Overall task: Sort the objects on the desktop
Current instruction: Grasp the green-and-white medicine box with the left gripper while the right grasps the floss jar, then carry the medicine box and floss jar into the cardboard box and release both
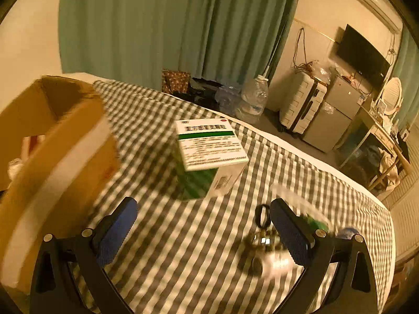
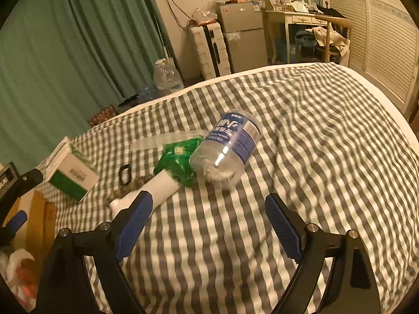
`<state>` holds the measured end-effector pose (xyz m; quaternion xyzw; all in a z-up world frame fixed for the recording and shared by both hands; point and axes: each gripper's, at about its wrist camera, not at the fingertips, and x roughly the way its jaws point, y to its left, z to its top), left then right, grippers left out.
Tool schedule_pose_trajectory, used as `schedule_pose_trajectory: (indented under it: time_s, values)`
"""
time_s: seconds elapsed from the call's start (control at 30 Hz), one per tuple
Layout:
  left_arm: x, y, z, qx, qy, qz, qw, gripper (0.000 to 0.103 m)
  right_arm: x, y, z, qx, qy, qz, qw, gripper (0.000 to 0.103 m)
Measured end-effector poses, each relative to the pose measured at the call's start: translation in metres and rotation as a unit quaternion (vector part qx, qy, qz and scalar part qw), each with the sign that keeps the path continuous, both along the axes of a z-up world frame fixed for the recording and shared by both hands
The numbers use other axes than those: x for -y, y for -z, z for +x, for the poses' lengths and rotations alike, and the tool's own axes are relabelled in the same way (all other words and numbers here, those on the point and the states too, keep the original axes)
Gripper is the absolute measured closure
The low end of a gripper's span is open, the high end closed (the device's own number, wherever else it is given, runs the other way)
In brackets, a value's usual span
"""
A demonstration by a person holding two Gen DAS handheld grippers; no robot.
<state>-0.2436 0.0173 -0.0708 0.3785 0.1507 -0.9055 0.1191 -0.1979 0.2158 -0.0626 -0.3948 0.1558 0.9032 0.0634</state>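
Observation:
On the checked cloth a white and green medicine box stands ahead of my left gripper, which is open and empty above the cloth. A key bunch with a black ring and a white tube lie by its right finger. In the right wrist view a clear plastic bottle with a blue label lies on its side, touching a green packet. Beside them are the white tube, the key bunch and the medicine box. My right gripper hangs open and empty, just short of the bottle.
An open cardboard box with things inside sits on the left, close to the left gripper. A flat clear strip lies behind the green packet. Beyond the table edge stand a big water jug, a suitcase and a small fridge.

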Motion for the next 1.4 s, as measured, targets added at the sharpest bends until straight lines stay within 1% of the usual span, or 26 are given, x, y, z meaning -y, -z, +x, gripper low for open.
schedule_pose_trajectory:
  time_s: [0.07, 0.13, 0.2, 0.27, 0.37, 0.43, 0.47, 0.5, 0.53, 0.57, 0.6, 0.63, 0.7, 0.77, 0.83, 0.87, 0.93, 1.03, 1.07, 1.1, 1.2, 1.27, 1.4]
  values:
    - [-0.002, 0.010, -0.017, 0.008, -0.004, 0.005, 0.9999, 0.000, -0.005, 0.003, -0.015, -0.004, 0.024, -0.001, 1.000, 0.015]
    - [0.002, 0.018, -0.031, 0.014, -0.020, 0.016, 0.9996, 0.000, -0.010, 0.005, -0.028, -0.007, 0.051, -0.010, 0.999, 0.015]
    - [0.007, 0.025, -0.042, 0.006, -0.040, 0.038, 0.9985, 0.000, -0.016, 0.010, -0.044, -0.006, 0.066, -0.029, 0.997, 0.015]
    - [0.012, 0.030, -0.051, -0.003, -0.051, 0.053, 0.9973, 0.000, -0.016, 0.016, -0.061, 0.007, 0.074, -0.020, 0.997, 0.015]
    - [0.016, 0.036, -0.061, -0.003, -0.081, 0.033, 0.9961, 0.000, -0.015, 0.028, -0.077, 0.029, 0.082, -0.006, 0.996, 0.015]
    - [0.019, 0.042, -0.072, 0.009, -0.086, 0.023, 0.9960, 0.000, -0.017, 0.038, -0.082, 0.038, 0.079, -0.008, 0.996, 0.015]
    - [0.022, 0.045, -0.075, 0.013, -0.089, 0.022, 0.9957, 0.000, -0.019, 0.044, -0.083, 0.051, 0.073, -0.011, 0.996, 0.015]
    - [0.027, 0.049, -0.080, 0.019, -0.085, 0.029, 0.9957, 0.000, -0.022, 0.050, -0.084, 0.064, 0.077, -0.011, 0.995, 0.017]
    - [0.030, 0.051, -0.082, 0.023, -0.084, 0.034, 0.9957, 0.000, -0.026, 0.054, -0.083, 0.068, 0.080, -0.021, 0.994, 0.018]
    - [0.036, 0.056, -0.084, 0.026, -0.078, 0.047, 0.9955, 0.002, -0.031, 0.055, -0.080, 0.063, 0.079, -0.036, 0.994, 0.024]
    - [0.040, 0.059, -0.084, 0.028, -0.074, 0.053, 0.9954, 0.006, -0.033, 0.054, -0.079, 0.061, 0.076, -0.039, 0.994, 0.033]
    - [0.044, 0.061, -0.083, 0.030, -0.074, 0.053, 0.9954, 0.018, -0.034, 0.052, -0.078, 0.062, 0.070, -0.039, 0.995, 0.033]
    - [0.049, 0.060, -0.080, 0.035, -0.055, 0.046, 0.9968, 0.020, -0.038, 0.048, -0.072, 0.057, 0.059, -0.046, 0.996, 0.034]
    - [0.053, 0.055, -0.075, 0.038, -0.036, 0.045, 0.9976, 0.022, -0.042, 0.048, -0.061, 0.058, 0.061, -0.049, 0.995, 0.034]
    - [0.057, 0.050, -0.065, 0.038, -0.030, 0.040, 0.9980, 0.022, -0.045, 0.049, -0.048, 0.062, 0.059, -0.055, 0.995, 0.034]
    - [0.059, 0.048, -0.057, 0.040, -0.018, 0.044, 0.9981, 0.022, -0.048, 0.046, -0.036, 0.065, 0.055, -0.056, 0.995, 0.034]
    - [0.061, 0.043, -0.042, 0.045, 0.004, 0.046, 0.9979, 0.022, -0.046, 0.041, -0.021, 0.071, 0.047, -0.043, 0.995, 0.035]
    - [0.062, 0.033, -0.011, 0.039, 0.032, 0.038, 0.9980, 0.022, -0.041, 0.025, 0.012, 0.059, 0.030, -0.016, 0.998, 0.037]
    - [0.061, 0.028, 0.008, 0.027, 0.028, 0.033, 0.9987, 0.022, -0.041, 0.021, 0.027, 0.051, 0.034, -0.010, 0.998, 0.037]
    - [0.060, 0.026, 0.020, 0.023, 0.027, 0.033, 0.9988, 0.022, -0.037, 0.016, 0.036, 0.044, 0.039, -0.007, 0.998, 0.038]
    - [0.051, 0.027, 0.054, 0.031, 0.044, 0.063, 0.9965, 0.022, -0.024, 0.005, 0.063, 0.043, 0.034, -0.022, 0.998, 0.040]
    - [0.044, 0.027, 0.076, 0.036, 0.056, 0.074, 0.9950, 0.022, -0.013, 0.000, 0.077, 0.045, 0.026, -0.017, 0.999, 0.041]
    - [0.039, 0.020, 0.112, 0.029, 0.082, 0.075, 0.9934, 0.022, 0.010, -0.011, 0.106, 0.037, 0.000, -0.013, 0.999, 0.041]
